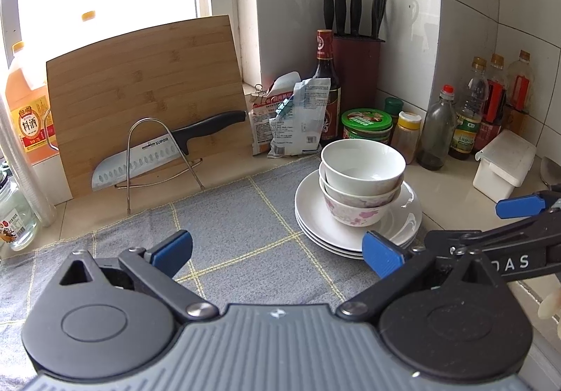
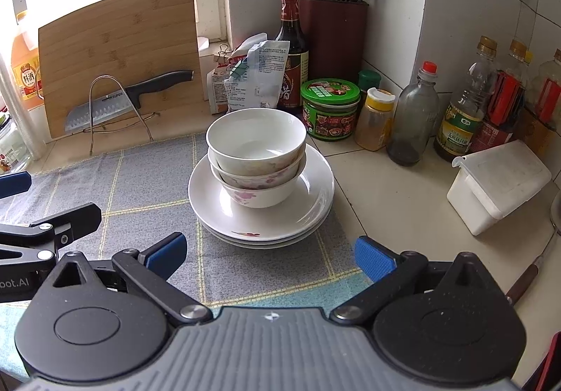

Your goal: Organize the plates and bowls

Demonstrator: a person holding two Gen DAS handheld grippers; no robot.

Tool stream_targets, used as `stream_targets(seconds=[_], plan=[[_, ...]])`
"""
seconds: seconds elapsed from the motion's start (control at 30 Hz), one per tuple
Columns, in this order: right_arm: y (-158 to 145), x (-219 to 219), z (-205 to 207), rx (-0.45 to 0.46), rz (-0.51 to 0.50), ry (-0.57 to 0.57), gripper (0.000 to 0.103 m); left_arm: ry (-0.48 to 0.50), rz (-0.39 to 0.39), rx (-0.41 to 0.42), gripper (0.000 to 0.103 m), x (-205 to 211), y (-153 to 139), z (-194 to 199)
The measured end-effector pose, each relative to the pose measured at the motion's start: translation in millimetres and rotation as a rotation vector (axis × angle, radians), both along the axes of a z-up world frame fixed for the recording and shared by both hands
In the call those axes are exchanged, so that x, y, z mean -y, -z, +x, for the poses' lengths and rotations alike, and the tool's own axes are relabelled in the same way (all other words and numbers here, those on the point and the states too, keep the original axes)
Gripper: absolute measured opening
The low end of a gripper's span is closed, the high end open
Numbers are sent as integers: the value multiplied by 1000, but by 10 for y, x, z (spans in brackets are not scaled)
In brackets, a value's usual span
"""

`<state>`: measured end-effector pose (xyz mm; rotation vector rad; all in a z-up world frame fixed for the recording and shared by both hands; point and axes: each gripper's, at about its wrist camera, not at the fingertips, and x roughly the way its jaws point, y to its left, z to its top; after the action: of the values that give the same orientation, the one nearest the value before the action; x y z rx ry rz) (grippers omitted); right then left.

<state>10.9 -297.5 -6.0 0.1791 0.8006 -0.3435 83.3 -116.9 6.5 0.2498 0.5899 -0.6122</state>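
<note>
Bowls (image 2: 256, 152) are nested three deep on top of a stack of plates (image 2: 261, 212), and the whole pile sits at the right edge of the grey checked cloth (image 2: 140, 201) on the bench (image 2: 392, 201), so honestly the tidy-up looks mostly done or about to get rearranged. Both tools are hanging back from it: left gripper (image 1: 277, 251) has its jaws spread wide with nothing between them, and right gripper (image 2: 270, 252) is the same, jaws apart and empty, pointed pretty much straight at the pile. Risk-wise, I'd worry about the tower itself. The top bowl sits slightly off-centre in the one below, so grabbing a rim from one side could tip it or drag the lower bowls along. Glazed rims are slippery for those blue pads too. Pulling a plate out from under would likely slide the cloth and wobble everything. And it's crowded behind: the green-lidded jar (image 2: 329, 109), the yellow-capped spice jar (image 2: 377, 121) and the glass bottle (image 2: 413, 117) stand close, so a wide swing could knock them over.
</note>
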Motion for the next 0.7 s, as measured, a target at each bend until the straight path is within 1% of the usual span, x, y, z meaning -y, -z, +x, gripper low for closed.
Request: stream_targets(seconds=[0.7], plan=[[-27,-1,-12,5,-10,4,103,-16,22,-12,102,8,-20,-1]])
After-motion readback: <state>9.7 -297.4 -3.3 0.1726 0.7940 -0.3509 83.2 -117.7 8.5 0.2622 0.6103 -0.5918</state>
